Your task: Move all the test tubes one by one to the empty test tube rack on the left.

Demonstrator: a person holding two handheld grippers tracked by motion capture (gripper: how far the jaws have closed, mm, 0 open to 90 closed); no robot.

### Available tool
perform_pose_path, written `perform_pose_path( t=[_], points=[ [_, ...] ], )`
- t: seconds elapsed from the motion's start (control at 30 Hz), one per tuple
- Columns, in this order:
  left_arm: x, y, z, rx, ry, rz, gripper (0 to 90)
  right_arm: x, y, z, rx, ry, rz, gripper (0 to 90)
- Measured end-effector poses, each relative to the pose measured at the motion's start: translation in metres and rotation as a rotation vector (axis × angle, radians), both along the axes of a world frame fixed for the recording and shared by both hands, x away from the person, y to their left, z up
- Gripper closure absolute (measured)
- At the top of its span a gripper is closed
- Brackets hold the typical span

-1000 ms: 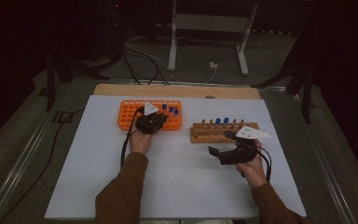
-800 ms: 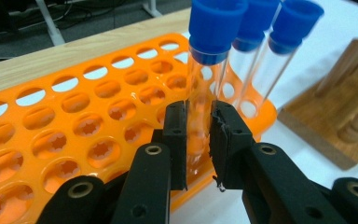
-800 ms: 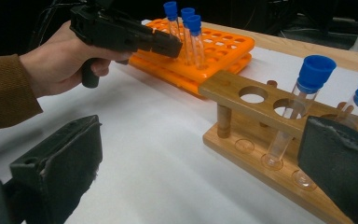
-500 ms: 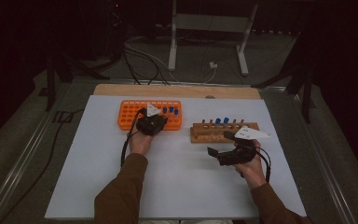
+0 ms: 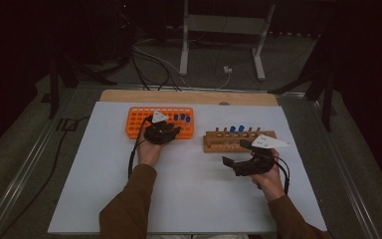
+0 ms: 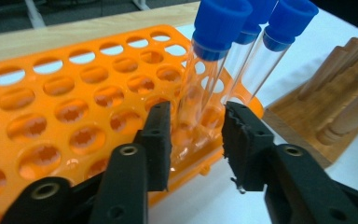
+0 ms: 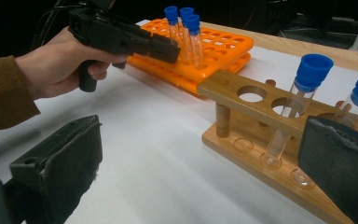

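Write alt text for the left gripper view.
The left gripper has just been opening its two black jaws around a clear blue-capped test tube standing in an orange rack, pads apart from the glass. Two more capped tubes stand just behind it, and a wooden rack sits at the right on the white table.

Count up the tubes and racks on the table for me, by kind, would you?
Blue-capped tubes: 5 (3 in the orange one, 2 in the wooden one)
Orange rack: 1
Wooden rack: 1
Total: 7
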State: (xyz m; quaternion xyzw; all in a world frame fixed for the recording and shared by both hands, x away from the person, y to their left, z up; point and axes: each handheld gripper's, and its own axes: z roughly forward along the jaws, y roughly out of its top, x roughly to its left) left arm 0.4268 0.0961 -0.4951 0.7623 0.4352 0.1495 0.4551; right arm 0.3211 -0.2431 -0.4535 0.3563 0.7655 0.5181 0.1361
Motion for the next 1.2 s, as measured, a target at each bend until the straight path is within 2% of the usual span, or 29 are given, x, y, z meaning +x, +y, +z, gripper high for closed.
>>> perform_pose_path(
  t=[0.27, 0.37, 0.47, 0.57, 0.63, 0.73, 0.8, 0.9, 1.07, 1.13, 1.2],
  points=[
    [-0.009, 0.012, 0.007, -0.043, 0.029, 0.007, 49.3, 0.000, 0.000, -0.001, 0.001, 0.003, -0.005, 0.0],
    [-0.015, 0.016, 0.011, -0.067, 0.033, 0.001, 40.3, 0.001, -0.001, -0.001, 0.000, 0.003, -0.008, 0.0],
    [-0.023, 0.019, 0.016, -0.055, 0.025, -0.001, 27.8, 0.001, -0.002, -0.001, 0.003, 0.006, -0.015, 0.0],
    [-0.032, 0.023, 0.020, -0.066, 0.022, 0.003, 17.8, 0.001, -0.002, -0.001, 0.002, 0.004, -0.016, 0.0],
    [-0.039, 0.027, 0.022, -0.066, 0.007, 0.008, 15.2, 0.001, -0.002, 0.000, 0.001, 0.003, -0.016, 0.0],
    [-0.050, 0.034, 0.024, -0.069, -0.011, 0.018, 6.5, 0.001, -0.002, 0.000, 0.001, 0.004, -0.018, 0.0],
    [-0.056, 0.037, 0.025, -0.054, -0.021, 0.020, 2.0, 0.001, -0.002, -0.001, 0.001, 0.004, -0.019, 0.0],
    [-0.067, 0.040, 0.026, -0.036, -0.041, 0.026, 0.7, 0.002, -0.002, 0.000, 0.001, 0.003, -0.021, 0.0],
    [-0.082, 0.043, 0.025, -0.049, -0.061, 0.032, 0.7, 0.002, -0.003, 0.000, 0.003, 0.005, -0.029, 0.0],
    [-0.085, 0.043, 0.024, -0.034, -0.059, 0.029, 0.7, 0.003, -0.003, 0.000, 0.000, 0.006, -0.033, 0.0],
    [-0.088, 0.043, 0.024, -0.044, -0.062, 0.031, 0.7, 0.003, -0.002, 0.000, -0.011, 0.012, -0.047, 0.0]
  ],
)
